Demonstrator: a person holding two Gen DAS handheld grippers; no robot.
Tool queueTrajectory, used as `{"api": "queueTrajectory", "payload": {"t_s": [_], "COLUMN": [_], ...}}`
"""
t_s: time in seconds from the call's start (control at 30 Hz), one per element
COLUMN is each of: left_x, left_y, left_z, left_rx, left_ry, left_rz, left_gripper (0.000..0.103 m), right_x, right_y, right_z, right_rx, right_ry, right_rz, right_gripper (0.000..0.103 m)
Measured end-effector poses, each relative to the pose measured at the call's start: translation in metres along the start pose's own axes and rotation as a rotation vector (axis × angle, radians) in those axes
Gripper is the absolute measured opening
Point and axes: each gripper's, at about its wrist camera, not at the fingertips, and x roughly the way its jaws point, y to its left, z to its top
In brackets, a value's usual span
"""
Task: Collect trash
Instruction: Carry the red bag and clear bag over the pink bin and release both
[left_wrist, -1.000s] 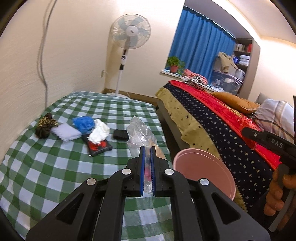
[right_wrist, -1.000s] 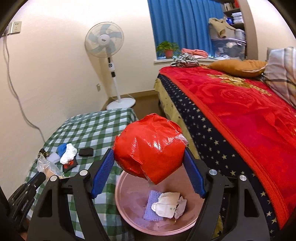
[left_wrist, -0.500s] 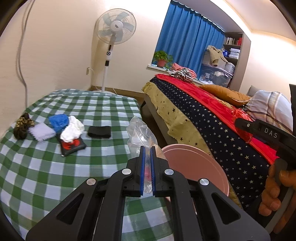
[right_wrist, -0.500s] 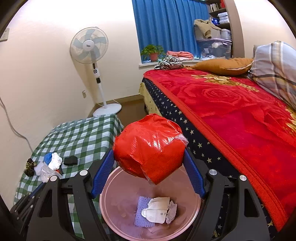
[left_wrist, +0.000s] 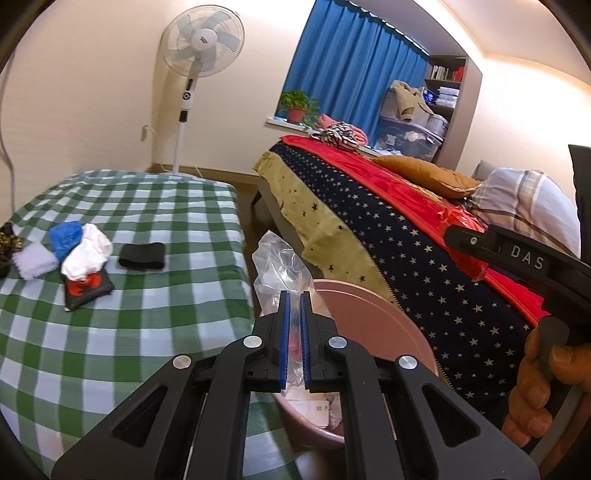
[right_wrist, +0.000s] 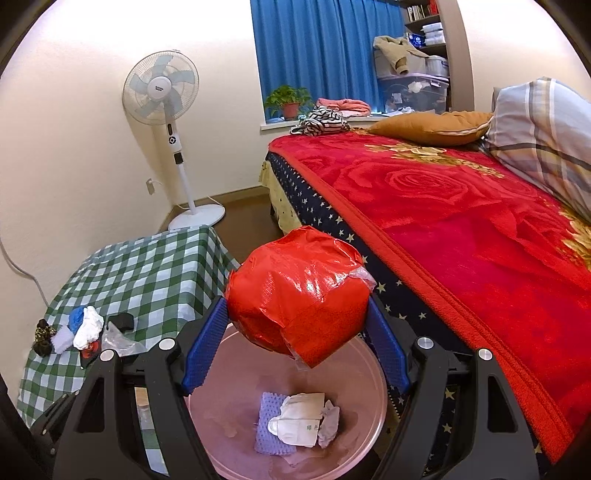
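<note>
My left gripper (left_wrist: 294, 295) is shut on a crumpled clear plastic bag (left_wrist: 277, 266), which sticks up past its fingertips at the near rim of the pink bin (left_wrist: 373, 314). My right gripper (right_wrist: 295, 314) is shut on a balled-up red plastic bag (right_wrist: 299, 291) and holds it in the air above the pink bin (right_wrist: 378, 373). Inside the bin lie a purple cloth (right_wrist: 267, 432) and crumpled white paper (right_wrist: 301, 421). The right gripper (left_wrist: 517, 254), held by a hand, shows at the right of the left wrist view.
A green-checked table (left_wrist: 155, 332) to the left carries blue (left_wrist: 64, 236) and white (left_wrist: 86, 254) crumpled pieces, a black pouch (left_wrist: 142, 255) and a red-and-black packet (left_wrist: 86, 290). A bed with a red blanket (right_wrist: 461, 229) runs along the right. A fan (right_wrist: 162, 88) stands by the wall.
The left gripper has carried the clear bag rightward toward the bin, so the table items slid left in its view. The right gripper has turned a little over the bin, still gripping the red bag.
</note>
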Motion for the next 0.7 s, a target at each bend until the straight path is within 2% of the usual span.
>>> {"api": "queueTrajectory", "payload": {"t_s": [0.23,0.3,0.7], "left_x": [0.018,0.023,0.012], "left_y": [-0.011,-0.01,-0.001], "left_z": [-0.006,-0.01,-0.008], "left_rx": [0.004,-0.005,-0.026], "left_ry": [0.049,0.073,0.062], "left_rz": [-0.048,-0.056,-0.044], "left_gripper": [0.007,0.015,0.016], "right_x": [0.008,0.011,0.007], "right_y": [-0.002,-0.004,-0.003], "right_z": [-0.002,-0.003,-0.005], "right_rx": [0.005,0.01,0.011], "right_ry": [0.031,0.041,0.035], "right_rz": [-0.012,-0.039,-0.015], "right_gripper": [0.077,0.078,0.078]}}
